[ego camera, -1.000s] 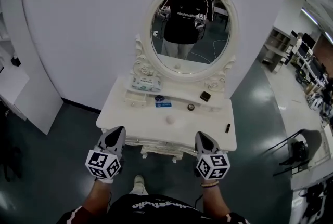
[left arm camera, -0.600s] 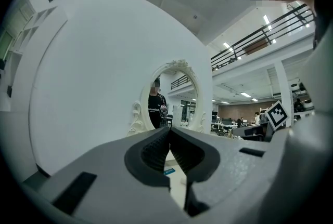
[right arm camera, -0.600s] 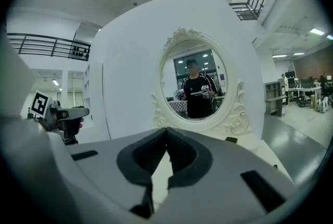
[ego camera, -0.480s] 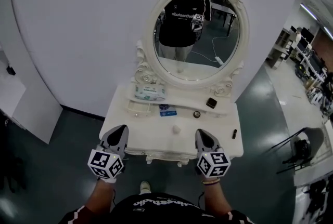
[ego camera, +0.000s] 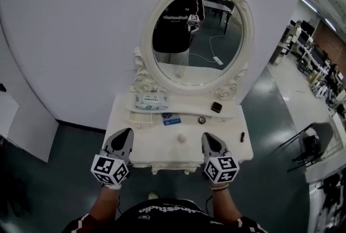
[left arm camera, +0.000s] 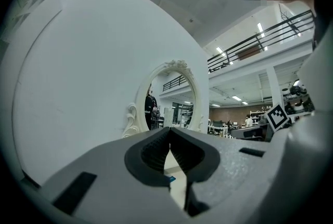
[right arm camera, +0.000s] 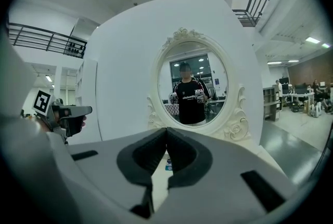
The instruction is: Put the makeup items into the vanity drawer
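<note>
The makeup items lie on the open desk [ego camera: 157, 145]; the drawer cannot be made out.

- Back left corner: a pack [ego camera: 151, 101].
- Mid-back: two blue items [ego camera: 171, 120] and a round pot [ego camera: 201, 120].
- Back right: a black compact [ego camera: 216, 107].
- Right edge: a lipstick [ego camera: 242, 137].
- Mid-desk: a white knob [ego camera: 182, 138].

The left tool [ego camera: 126, 132] and right tool [ego camera: 206, 136] hover near the front corners, each pressed together and empty. An oval mirror [ego camera: 194, 37] stands at the back edge against a white wall [ego camera: 75, 26]. The floor [ego camera: 65, 161] is dark green.
</note>
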{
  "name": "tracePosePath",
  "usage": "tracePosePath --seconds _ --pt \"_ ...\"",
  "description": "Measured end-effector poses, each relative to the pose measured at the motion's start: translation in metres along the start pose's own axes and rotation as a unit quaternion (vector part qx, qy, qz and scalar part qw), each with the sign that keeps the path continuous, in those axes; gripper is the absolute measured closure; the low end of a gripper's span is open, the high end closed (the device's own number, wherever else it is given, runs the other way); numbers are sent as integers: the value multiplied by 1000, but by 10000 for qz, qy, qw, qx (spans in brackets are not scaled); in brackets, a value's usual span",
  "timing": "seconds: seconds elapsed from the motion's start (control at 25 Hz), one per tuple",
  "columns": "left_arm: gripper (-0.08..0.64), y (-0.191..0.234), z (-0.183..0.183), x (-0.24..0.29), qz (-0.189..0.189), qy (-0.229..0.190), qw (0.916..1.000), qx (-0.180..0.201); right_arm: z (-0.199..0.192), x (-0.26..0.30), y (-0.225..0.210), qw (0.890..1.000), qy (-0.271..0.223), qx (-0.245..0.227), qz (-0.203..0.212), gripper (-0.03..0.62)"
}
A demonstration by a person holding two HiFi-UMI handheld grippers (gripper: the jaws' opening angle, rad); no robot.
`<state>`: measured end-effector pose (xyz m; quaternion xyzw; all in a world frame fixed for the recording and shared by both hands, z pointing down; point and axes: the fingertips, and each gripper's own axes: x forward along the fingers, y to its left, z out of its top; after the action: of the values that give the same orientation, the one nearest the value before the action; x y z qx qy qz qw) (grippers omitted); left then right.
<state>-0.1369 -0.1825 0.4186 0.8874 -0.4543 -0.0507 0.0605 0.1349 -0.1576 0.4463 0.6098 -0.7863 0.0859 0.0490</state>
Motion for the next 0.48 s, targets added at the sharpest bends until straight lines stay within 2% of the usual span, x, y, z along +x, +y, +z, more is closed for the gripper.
tracePosePath --seconds 0.48 --pt "554 18 -12 27 -81 71 9998 -138 -3 22 -11 9998 135 -87 -146 595"
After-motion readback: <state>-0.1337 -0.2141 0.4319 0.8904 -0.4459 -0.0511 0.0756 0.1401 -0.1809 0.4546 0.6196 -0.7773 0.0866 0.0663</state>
